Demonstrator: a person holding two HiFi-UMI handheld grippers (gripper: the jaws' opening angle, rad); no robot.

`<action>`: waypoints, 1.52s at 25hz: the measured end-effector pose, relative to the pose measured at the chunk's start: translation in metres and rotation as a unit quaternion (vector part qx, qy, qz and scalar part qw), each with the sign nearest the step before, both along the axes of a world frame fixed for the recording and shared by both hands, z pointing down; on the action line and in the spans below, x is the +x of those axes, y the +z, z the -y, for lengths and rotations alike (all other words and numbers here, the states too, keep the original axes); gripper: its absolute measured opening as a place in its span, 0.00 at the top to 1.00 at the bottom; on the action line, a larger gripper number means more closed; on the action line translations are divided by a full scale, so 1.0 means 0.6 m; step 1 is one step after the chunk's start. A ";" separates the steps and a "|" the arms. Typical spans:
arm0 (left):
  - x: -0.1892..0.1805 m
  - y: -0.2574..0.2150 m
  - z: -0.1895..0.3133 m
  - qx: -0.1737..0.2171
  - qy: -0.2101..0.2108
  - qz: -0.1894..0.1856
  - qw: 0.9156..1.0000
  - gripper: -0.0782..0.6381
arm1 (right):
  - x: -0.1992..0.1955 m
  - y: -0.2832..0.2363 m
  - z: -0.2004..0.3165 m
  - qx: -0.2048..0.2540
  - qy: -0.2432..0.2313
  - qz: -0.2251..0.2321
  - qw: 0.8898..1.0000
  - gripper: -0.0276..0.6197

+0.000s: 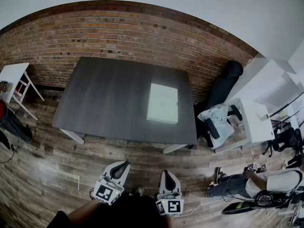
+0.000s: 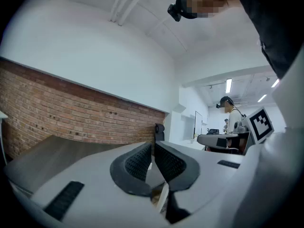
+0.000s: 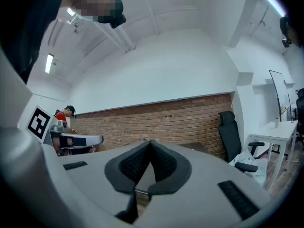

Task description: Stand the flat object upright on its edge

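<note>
Plainly, nothing has been gripped yet. The flat white object lies face down on the dark tabletop, toward its 3 o'clock side and just short of the near edge. The left gripper and right gripper hang at 6 o'clock in the head view, over the wooden floor and well apart from the tabletop. Each gripper view shows its jaws pressed together with nothing between the pads.

The step in hand looks like the approach. To do it well, I would spread both sets of jaws before reaching the object. One gripper should come in low at one long edge. That edge can then be pinched or nudged up while the opposite edge stays on the tabletop as a pivot. The other gripper, set at the far side, would serve as a stop against sliding. The object looks thin and smooth, so it may skate or topple. A slow tilt and a held pause before letting go seem wise.

Count: one flat object, one tabletop, two grippers, one black chair at 2 o'clock.
</note>
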State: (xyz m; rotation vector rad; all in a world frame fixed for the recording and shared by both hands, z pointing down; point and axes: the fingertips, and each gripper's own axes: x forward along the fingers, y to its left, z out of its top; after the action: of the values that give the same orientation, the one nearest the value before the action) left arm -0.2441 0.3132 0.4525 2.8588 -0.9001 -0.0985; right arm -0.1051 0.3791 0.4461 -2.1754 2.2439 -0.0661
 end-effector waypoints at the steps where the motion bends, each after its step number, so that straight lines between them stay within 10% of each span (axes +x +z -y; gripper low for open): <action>1: 0.001 0.000 0.000 0.001 0.001 0.000 1.000 0.82 | 0.001 0.000 0.000 0.001 0.000 -0.003 1.000 0.92; 38: 0.184 0.021 -0.131 0.023 -0.011 0.022 0.999 0.82 | 0.162 0.027 -0.105 0.014 -0.051 -0.002 0.999 0.92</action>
State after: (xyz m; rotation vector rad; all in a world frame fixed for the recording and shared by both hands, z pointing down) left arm -0.1334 0.3916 0.4652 2.9035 -0.9511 -0.0587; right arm -0.0082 0.4420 0.4624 -2.0483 2.3419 -0.0304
